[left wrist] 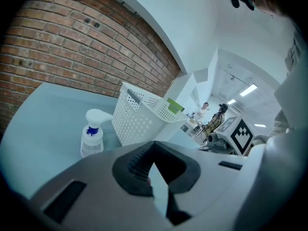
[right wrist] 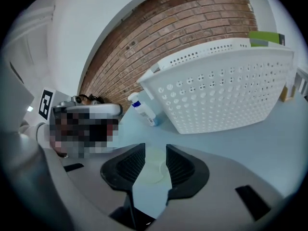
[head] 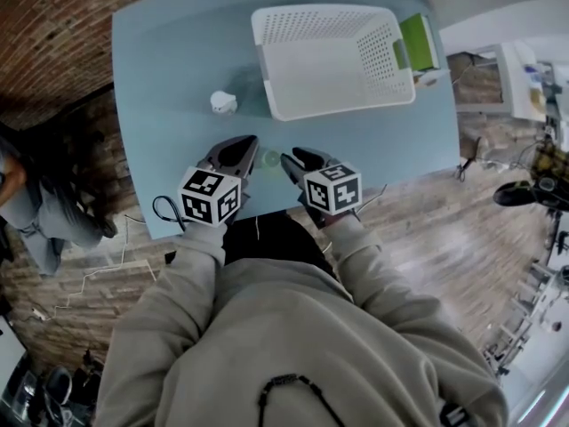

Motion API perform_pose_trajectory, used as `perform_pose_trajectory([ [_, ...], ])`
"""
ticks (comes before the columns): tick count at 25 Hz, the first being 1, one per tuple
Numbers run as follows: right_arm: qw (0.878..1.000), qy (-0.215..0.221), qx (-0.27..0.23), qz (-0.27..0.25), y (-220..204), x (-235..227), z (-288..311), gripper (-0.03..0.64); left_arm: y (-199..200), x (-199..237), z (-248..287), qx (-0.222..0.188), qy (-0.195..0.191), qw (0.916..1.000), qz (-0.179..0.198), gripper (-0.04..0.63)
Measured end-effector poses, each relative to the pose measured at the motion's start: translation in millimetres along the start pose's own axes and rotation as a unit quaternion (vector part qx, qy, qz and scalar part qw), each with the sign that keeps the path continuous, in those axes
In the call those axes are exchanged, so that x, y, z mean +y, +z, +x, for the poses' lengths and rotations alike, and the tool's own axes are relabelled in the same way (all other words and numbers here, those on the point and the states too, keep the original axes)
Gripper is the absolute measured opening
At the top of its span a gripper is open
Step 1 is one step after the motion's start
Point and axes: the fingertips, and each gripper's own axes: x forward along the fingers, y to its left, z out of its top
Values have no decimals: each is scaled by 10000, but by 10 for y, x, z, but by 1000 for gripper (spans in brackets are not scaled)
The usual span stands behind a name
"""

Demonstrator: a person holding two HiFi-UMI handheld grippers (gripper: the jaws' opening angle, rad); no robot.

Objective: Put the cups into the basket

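Right hand-held gripper: your right hand-held gripper (right wrist: 155, 150) has its jaws apart and grips nothing.
Right arm pose: your forearm, in a beige sleeve (head: 391, 301), reaches out over the near edge of the table (head: 169, 69). The gripper tilts down toward the tabletop and angles inward to your left. Its marker cube (head: 332, 188) faces up at you.
Cup and right gripper: the pale green cup (head: 270, 158) sits on the table by the near edge, just ahead of the jaw tips. In the right gripper view it shows in the gap between the two ribbed pads.
Left hand-held gripper: your left hand-held gripper (left wrist: 154, 146) has its jaw tips together, with nothing between them.
Left arm pose: it lies alongside the right one and points down less steeply, angled inward to your right. Its marker cube (head: 211, 196) hangs over the table's near edge.
Cup and left gripper: the cup is just beside the left jaw tips, on their right, so it lies between your two grippers. Whether either one touches it, I cannot tell.
Basket: the white perforated basket (head: 320, 11) stands upright at the far side of the table, well apart from the cup. Its inside shows only its own holed floor and walls.
Beside the basket: a white pump bottle (head: 223, 102) stands near its left side, and a green object (head: 416, 38) rests against its right side.
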Motion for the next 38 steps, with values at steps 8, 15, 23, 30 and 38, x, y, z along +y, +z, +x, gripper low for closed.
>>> perform_pose_trajectory([
  [8,9992,-7,404,-31,-236,-72,182,149,-143,57,-12,114,29,9999,-60,-5],
  [15,9984,-64,565,38,-355,-153,310,149,-212,155,-75,125,136,9998,-98,-5],
  [23,9969,-224,748,-96,-415,-240,360,147,-224,137,-66,144,96,9998,-58,-5],
  [30,9949,-328,918,-256,-452,-292,408,146,-259,138,-72,195,71,9998,-54,-5],
  [38,9894,-613,1109,-713,-417,-329,428,44,-279,100,-35,253,-28,9996,-110,-5],
])
